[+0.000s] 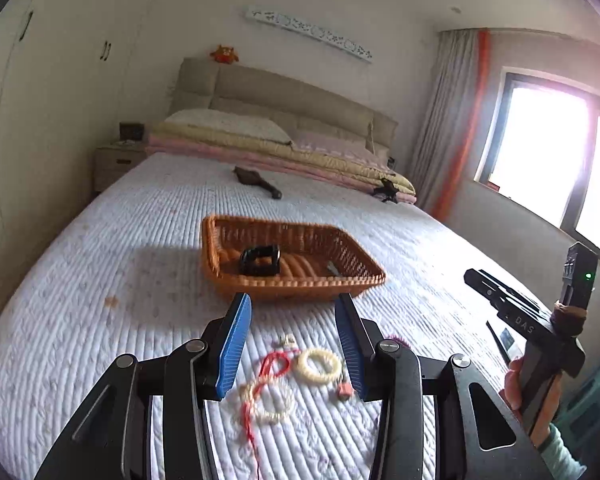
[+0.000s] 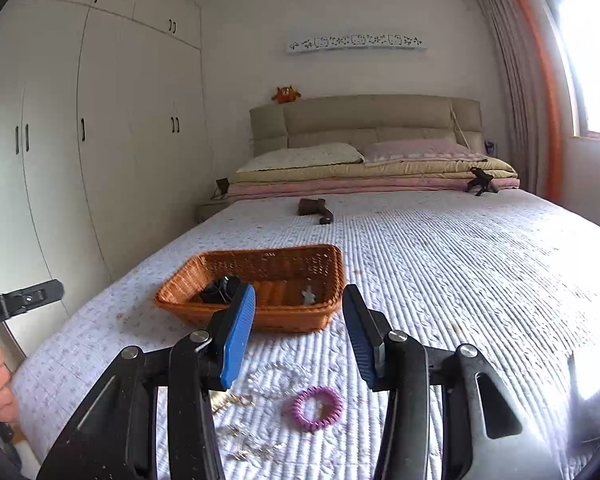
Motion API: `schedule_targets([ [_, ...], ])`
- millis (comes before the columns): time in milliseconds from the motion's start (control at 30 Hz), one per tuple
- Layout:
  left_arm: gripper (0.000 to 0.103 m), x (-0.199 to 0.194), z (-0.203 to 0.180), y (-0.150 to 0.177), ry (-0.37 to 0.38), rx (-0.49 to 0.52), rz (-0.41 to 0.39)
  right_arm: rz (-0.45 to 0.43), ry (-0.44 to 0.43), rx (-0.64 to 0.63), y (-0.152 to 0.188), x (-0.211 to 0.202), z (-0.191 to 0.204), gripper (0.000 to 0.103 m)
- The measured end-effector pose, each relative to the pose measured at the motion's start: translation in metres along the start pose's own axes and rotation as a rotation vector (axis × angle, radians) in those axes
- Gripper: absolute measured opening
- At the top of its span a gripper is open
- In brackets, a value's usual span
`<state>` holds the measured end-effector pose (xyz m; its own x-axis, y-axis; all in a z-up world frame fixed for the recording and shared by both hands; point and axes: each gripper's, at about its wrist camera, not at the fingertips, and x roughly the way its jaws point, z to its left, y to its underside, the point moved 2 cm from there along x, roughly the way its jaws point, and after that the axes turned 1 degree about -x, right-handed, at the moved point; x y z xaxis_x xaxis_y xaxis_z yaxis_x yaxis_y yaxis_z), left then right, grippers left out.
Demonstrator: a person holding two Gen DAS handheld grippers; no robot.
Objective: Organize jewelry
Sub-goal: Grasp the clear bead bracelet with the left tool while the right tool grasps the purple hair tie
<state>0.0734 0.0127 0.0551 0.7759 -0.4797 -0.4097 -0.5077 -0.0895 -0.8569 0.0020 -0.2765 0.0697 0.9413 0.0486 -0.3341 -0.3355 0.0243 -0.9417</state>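
An orange wicker basket (image 1: 228, 276) (image 2: 180, 300) sits on the white quilted bed and holds a black watch (image 1: 260, 260) (image 2: 220, 290) and a small silver piece (image 2: 309, 295). My left gripper (image 1: 294, 344) is open and empty above a cream ring bracelet (image 1: 319, 365), a red cord (image 1: 274, 364), a white bead bracelet (image 1: 266, 402) and a small pink charm (image 1: 345, 391). My right gripper (image 2: 298, 338) is open and empty above a purple coil hair tie (image 2: 317, 408), a clear bead bracelet (image 2: 276, 378) and several silver pieces (image 2: 248, 444).
A brown brush (image 1: 256, 182) (image 2: 315, 209) lies mid-bed. A dark clip (image 1: 388, 190) (image 2: 480, 182) lies by the folded bedding and pillows (image 2: 364, 168). Wardrobes (image 2: 100, 140) stand on the left, a nightstand (image 1: 116, 160) by the headboard, a window (image 1: 548, 152) on the right.
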Motion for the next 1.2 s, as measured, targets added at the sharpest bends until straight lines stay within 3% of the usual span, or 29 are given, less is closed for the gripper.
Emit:
schedule_targets([
  [100, 0.045, 0.021, 0.017, 0.023, -0.013, -0.046, 0.055, 0.076, 0.054, -0.003, 0.014, 0.021, -0.012, 0.049],
  [333, 0.045, 0.058, 0.041, 0.053, -0.075, -0.064, 0.128, 0.248, 0.056, 0.065, 0.041, 0.062, -0.036, 0.049],
  [533, 0.044, 0.092, 0.047, 0.066, -0.080, -0.070, 0.267, 0.382, 0.065, 0.049, 0.061, 0.088, -0.040, 0.049],
  [633, 0.044, 0.104, 0.047, 0.073, -0.100, -0.048, 0.317, 0.415, 0.072, 0.041, 0.071, 0.095, -0.038, 0.049],
  [833, 0.044, 0.112, 0.038, 0.074, -0.109, 0.016, 0.328, 0.457, 0.069, 0.050, 0.078, 0.104, -0.041, 0.049],
  [1000, 0.027, 0.118, 0.033, 0.079, -0.124, 0.047, 0.347, 0.483, 0.083, 0.044, 0.083, 0.111, -0.039, 0.049],
  [1067, 0.015, 0.116, 0.034, 0.078, -0.120, 0.046, 0.344, 0.487, 0.088, 0.028, 0.084, 0.113, -0.036, 0.047],
  [1100, 0.015, 0.116, 0.034, 0.079, -0.121, 0.047, 0.342, 0.489, 0.088, 0.018, 0.084, 0.113, -0.034, 0.045],
  [1200, 0.012, 0.115, 0.031, 0.078, -0.125, 0.059, 0.331, 0.487, 0.089, -0.011, 0.084, 0.111, -0.029, 0.030],
])
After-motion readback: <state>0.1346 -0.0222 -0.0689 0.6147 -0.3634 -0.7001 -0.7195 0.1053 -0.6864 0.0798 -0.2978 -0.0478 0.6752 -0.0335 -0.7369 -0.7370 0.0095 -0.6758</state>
